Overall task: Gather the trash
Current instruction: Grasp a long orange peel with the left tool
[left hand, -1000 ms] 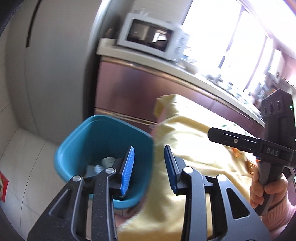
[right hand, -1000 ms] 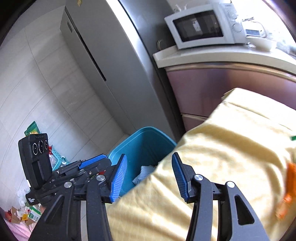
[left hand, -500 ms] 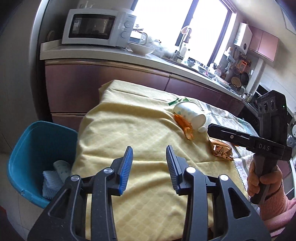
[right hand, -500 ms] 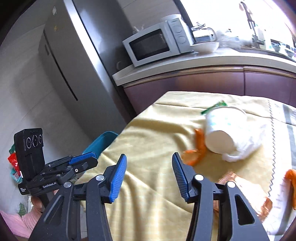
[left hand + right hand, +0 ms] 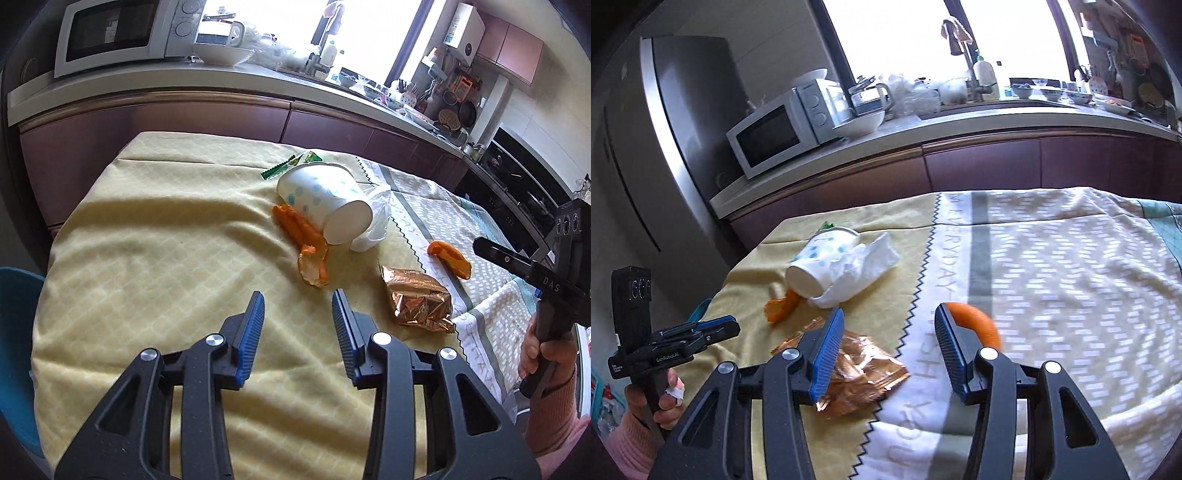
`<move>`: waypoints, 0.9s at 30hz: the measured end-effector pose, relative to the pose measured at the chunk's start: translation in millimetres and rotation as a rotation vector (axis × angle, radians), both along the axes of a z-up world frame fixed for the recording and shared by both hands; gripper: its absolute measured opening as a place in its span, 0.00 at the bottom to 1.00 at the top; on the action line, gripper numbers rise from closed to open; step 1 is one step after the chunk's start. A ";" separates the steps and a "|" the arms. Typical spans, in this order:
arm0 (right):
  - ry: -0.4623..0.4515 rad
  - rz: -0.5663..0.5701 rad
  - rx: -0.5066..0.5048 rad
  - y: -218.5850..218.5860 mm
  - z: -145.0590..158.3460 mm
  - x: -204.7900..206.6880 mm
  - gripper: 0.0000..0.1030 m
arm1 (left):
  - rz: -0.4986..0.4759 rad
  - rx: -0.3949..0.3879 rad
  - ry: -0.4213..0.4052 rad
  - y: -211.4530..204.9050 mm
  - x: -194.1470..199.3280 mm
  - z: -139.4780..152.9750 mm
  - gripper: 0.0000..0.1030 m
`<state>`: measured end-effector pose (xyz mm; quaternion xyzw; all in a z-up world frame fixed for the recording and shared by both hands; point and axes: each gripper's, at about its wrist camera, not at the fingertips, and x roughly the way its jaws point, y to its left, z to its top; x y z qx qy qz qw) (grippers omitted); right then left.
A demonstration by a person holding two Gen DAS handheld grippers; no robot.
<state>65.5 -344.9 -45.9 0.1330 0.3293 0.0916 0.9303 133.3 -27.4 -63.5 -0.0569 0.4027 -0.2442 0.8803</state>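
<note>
- The left tongs (image 5: 297,314) hang over the pale yellow quilted cloth (image 5: 166,240) on the bench, blue-padded jaws apart with nothing between them.
- The right tongs (image 5: 888,339) also stand agape and empty, above the seam where the yellow cloth meets a white-and-grey patterned cloth (image 5: 1071,277).
- The trash lies scattered on the bench: a white paper cup with blue spots (image 5: 325,195) on its side, a crumpled white tissue (image 5: 376,218) touching it, and long orange peel (image 5: 306,243) against its base.
- A green wrapper (image 5: 291,164) pokes out behind the cup.
- A crumpled copper foil packet (image 5: 417,299) rests near the cloth seam, just beside the right tongs' left jaw.
- A second curl of orange peel (image 5: 979,321) lies on the patterned cloth, partly hidden behind the right jaw.
- A teal plastic bin (image 5: 14,350) shows at the bench's left edge.
</note>
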 end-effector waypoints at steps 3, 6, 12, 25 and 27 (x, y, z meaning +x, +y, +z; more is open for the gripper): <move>0.013 -0.046 -0.004 -18.4 -7.5 -1.8 0.48 | -0.003 0.018 0.014 -11.7 12.1 -1.7 0.36; 0.039 -0.067 -0.004 -30.1 -16.2 -1.3 0.48 | -0.008 0.030 0.033 -22.0 22.2 -5.7 0.36; 0.052 -0.061 0.001 -38.6 -23.4 1.9 0.48 | -0.013 0.053 0.065 -36.1 37.0 -12.7 0.36; 0.097 -0.048 0.015 -44.7 -36.3 10.2 0.48 | -0.002 0.026 0.110 -37.9 45.6 -17.8 0.15; 0.099 -0.045 0.022 -45.4 -37.1 10.7 0.47 | 0.000 0.027 0.107 -37.3 44.0 -16.8 0.13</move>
